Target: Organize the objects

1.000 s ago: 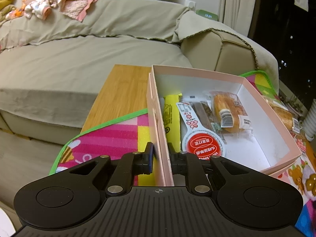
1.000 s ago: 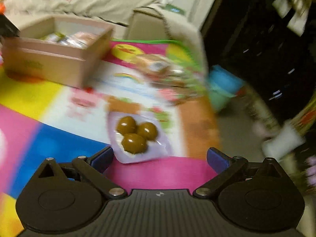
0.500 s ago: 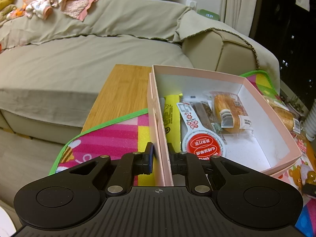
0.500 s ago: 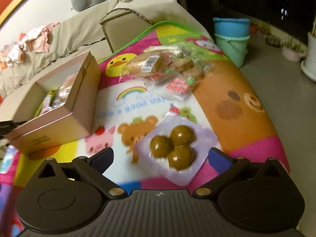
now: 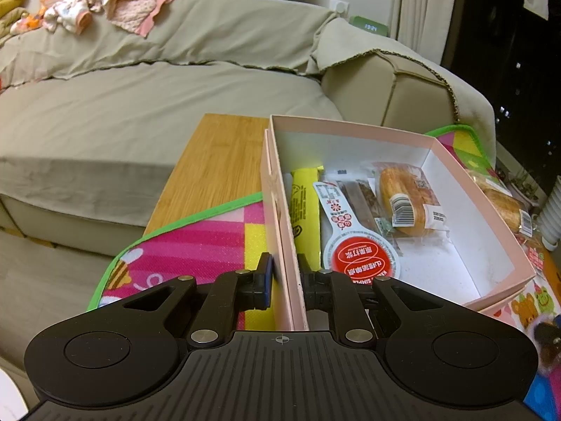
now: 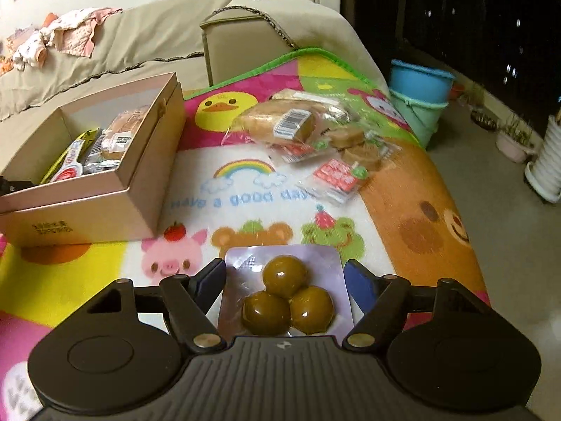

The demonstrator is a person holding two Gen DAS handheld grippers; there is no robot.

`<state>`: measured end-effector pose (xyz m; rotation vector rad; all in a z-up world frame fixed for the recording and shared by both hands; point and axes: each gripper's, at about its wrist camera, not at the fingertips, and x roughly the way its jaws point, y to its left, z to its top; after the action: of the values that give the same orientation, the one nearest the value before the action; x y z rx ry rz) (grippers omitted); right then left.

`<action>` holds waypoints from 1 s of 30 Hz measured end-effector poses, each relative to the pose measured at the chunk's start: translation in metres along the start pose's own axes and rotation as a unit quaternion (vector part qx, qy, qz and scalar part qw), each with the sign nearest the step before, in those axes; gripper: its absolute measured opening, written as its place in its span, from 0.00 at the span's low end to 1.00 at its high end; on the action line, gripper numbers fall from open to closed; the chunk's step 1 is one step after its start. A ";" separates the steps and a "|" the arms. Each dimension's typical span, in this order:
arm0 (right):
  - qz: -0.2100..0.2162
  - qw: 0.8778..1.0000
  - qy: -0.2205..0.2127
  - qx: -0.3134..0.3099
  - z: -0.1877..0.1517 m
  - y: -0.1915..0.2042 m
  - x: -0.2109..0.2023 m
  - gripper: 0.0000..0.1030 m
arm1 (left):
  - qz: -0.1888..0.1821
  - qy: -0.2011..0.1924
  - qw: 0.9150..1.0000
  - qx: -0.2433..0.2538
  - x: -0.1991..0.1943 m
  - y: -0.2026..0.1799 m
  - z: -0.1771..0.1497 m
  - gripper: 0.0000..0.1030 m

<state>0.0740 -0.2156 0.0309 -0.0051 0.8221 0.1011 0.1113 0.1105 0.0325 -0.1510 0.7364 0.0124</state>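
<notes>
The left claw (image 5: 283, 282) sits at the lower centre of the left wrist view, closed on the near left wall of an open pink box (image 5: 452, 161), one finger outside and one inside, so that it appears to hold the box steady. The box stands on a bright children's mat (image 5: 196, 242) laid over a wooden bench (image 5: 217, 161), with a beige sofa (image 5: 140, 105) across the upper left of the frame. Inside the box, from left to right, lie a yellow stick pack (image 5: 305, 207), a white pouch with a red round label (image 5: 354, 245), a dark snack bar (image 5: 361, 200) and a wrapped bun (image 5: 403, 200). The right half of the box floor is bare.

In the right wrist view, the box (image 6: 147, 175) is at the middle left of the frame. To its right, in the upper centre, a loose pile of wrapped snacks (image 6: 308, 133) lies on the mat (image 6: 245, 196), outside the box. At the lower centre, the right claw (image 6: 284, 284) is open, its fingers spread wide on either side of a clear pack of three brown-green balls (image 6: 285, 291). The pack lies flat between the fingers; whether either finger touches it cannot be told.

Judging by this, the sorting is partly done: four items are boxed, while the ball pack and the snack pile remain on the mat. The ball pack looks to be the next item, and the claw has not yet closed on it.
</notes>
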 end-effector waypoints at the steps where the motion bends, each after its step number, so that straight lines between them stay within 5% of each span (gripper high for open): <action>1: 0.004 1.000 0.002 0.003 0.000 -0.002 -0.005 0.49 | 0.000 0.000 1.000 0.000 0.000 0.000 0.000 0.15; 7: 0.047 0.999 -0.019 -0.019 0.011 0.001 -0.046 0.45 | 0.000 0.000 1.000 -0.001 0.000 0.000 0.000 0.15; 10: 0.069 0.997 -0.024 -0.002 0.022 -0.004 -0.061 0.10 | 0.000 0.000 1.000 -0.001 0.000 0.001 0.000 0.15; 14: 0.079 0.996 -0.048 0.007 0.036 -0.009 -0.075 0.12 | -0.001 0.000 1.000 -0.001 0.000 0.000 0.000 0.15; 18: 0.057 0.997 -0.047 -0.017 0.030 -0.003 -0.073 0.43 | -0.001 0.000 1.000 -0.001 0.000 0.000 0.000 0.15; 20: 0.049 0.998 -0.031 -0.017 0.023 0.001 -0.062 0.52 | -0.001 0.000 1.000 -0.001 0.000 0.000 0.000 0.15; 22: 0.048 0.999 0.004 0.005 0.015 0.002 -0.046 0.72 | -0.001 0.000 1.000 -0.001 0.000 0.000 0.000 0.15; 26: 0.053 0.997 0.046 0.040 0.003 0.011 -0.016 0.78 | -0.002 0.000 1.000 -0.001 0.000 0.000 0.000 0.15; 30: 0.035 0.999 0.023 0.024 -0.001 0.027 0.001 0.89 | -0.001 0.000 1.000 -0.001 0.000 0.000 0.000 0.16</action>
<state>0.0712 -0.1889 0.0306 0.0667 0.8714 0.1487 0.1112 0.1106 0.0329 -0.1537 0.7359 0.0105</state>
